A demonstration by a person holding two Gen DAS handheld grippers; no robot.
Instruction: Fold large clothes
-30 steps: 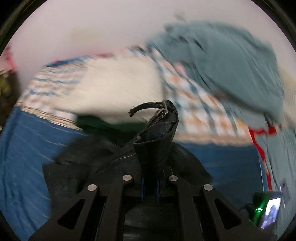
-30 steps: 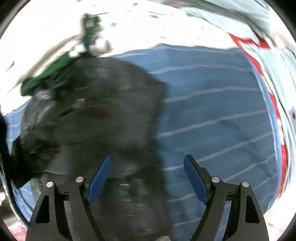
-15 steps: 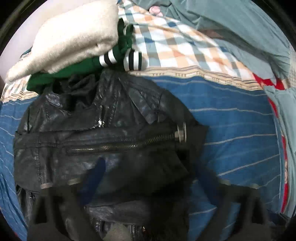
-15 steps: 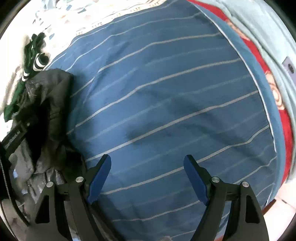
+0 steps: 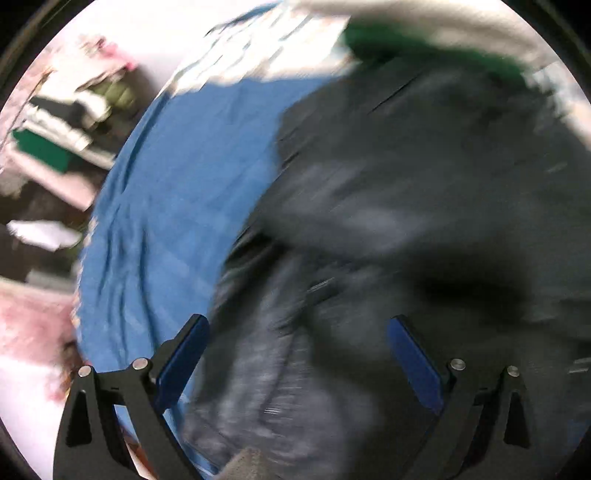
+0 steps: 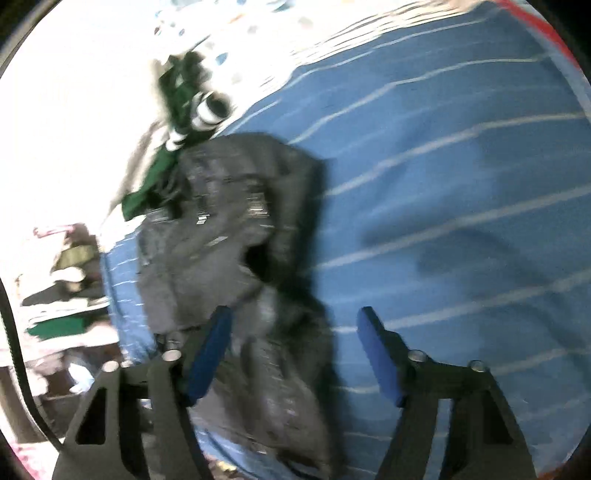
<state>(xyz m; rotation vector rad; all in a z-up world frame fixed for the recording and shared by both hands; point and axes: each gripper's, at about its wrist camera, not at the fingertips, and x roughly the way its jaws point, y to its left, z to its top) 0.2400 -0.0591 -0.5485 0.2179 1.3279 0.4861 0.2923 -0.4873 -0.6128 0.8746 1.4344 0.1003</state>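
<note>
- Landmark: jacket (image 6: 236, 229), black, leather-look, lying part-folded on the blue striped sheet (image 6: 461, 192).
- Jacket sits toward the sheet's left edge in the right wrist view; green garment (image 6: 173, 147) touches its far end, and a pale garment (image 5: 461, 22) lies over that, beyond the jacket.
- Left gripper (image 5: 295, 354): jaws wide apart, nothing between them, over the jacket's near part. View is motion-blurred; contact with the leather cannot be told.
- Right gripper (image 6: 295, 347): jaws apart, empty, at the jacket's near right edge. Left finger (image 6: 208, 354) is over leather, right finger (image 6: 380, 354) over bare sheet beside the jacket.
- Step in hand (judgement): between folds. Both tools are free and repositioning for a new grasp at the jacket's near end.
- Progress (judgement): upper body looks doubled over, near portion bunched and uneven; roughly mid-task.
- Next move calls for: each gripper to settle on a distinct edge or corner of the near part and close on a thin layer only.
- Then lift and carry that part toward the jacket's far end, laying it flat.
- Caution (judgement): stiff, thick leather may spring back or slip.
</note>
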